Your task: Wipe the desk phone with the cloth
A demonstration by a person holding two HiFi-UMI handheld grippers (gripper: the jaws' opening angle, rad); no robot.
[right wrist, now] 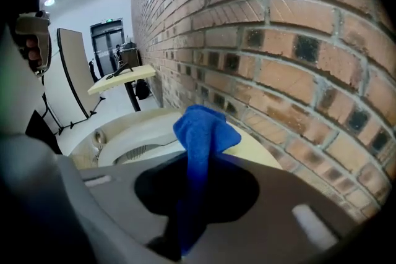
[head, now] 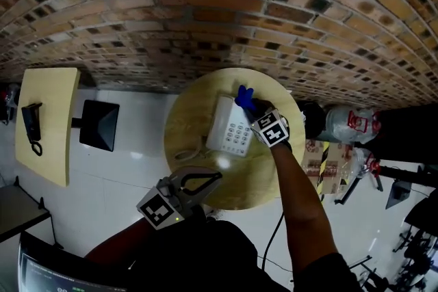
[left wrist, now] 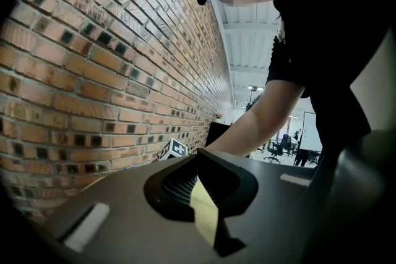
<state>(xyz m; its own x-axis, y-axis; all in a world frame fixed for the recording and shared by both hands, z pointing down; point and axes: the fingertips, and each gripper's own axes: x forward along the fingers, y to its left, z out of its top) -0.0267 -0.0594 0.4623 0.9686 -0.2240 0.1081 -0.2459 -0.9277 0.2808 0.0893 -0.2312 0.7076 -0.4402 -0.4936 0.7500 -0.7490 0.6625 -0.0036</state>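
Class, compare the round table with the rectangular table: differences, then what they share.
The round table carries a white desk phone; the rectangular table, a small dark object. The right tool hangs over the round table; the rectangular table stands apart at the left. Both have pale wooden tops.

Left gripper (left wrist: 199,161) (fingers (left wrist: 226,175) together) beside brick wall (left wrist: 93,71).

A round table (head: 183,116) stands near a brick wall (head: 205,17).
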